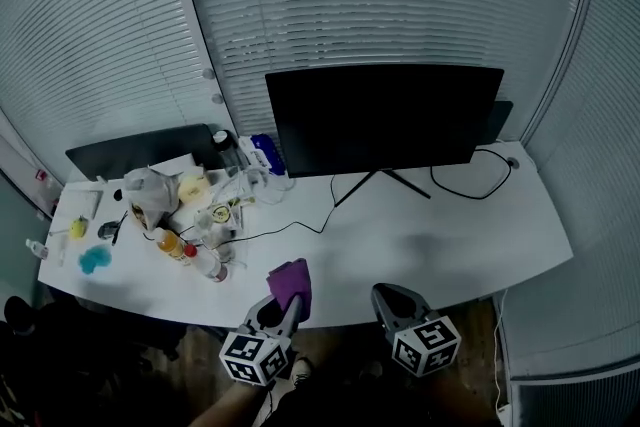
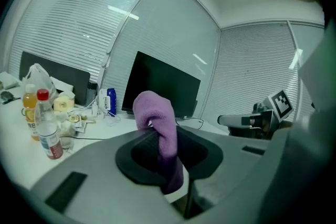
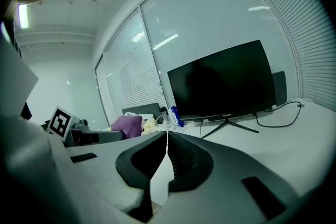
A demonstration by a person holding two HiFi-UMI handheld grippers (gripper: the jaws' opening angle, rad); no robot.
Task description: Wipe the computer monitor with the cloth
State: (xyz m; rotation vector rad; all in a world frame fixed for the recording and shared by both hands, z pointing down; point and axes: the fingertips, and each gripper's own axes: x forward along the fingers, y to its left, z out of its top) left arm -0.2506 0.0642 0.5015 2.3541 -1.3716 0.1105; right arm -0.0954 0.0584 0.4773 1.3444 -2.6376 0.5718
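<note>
While the left gripper [image 1: 284, 307] waits at the near edge of the white desk [image 1: 460, 235], it holds the purple cloth [image 1: 290, 283]. Its fingers [image 2: 140, 150] are squeezed on the cloth, which sticks up and flops over at the top. The right gripper [image 1: 386, 296] is just to the right, by the same edge. Its fingers [image 3: 145, 157] are pressed together with nothing between them. The black monitor [image 1: 385, 119] stands at the far side of the desk, well apart from the cloth. Its screen is dark. Bottles [image 1: 200, 260] and other small things sit on the left part of the desk.
</note>
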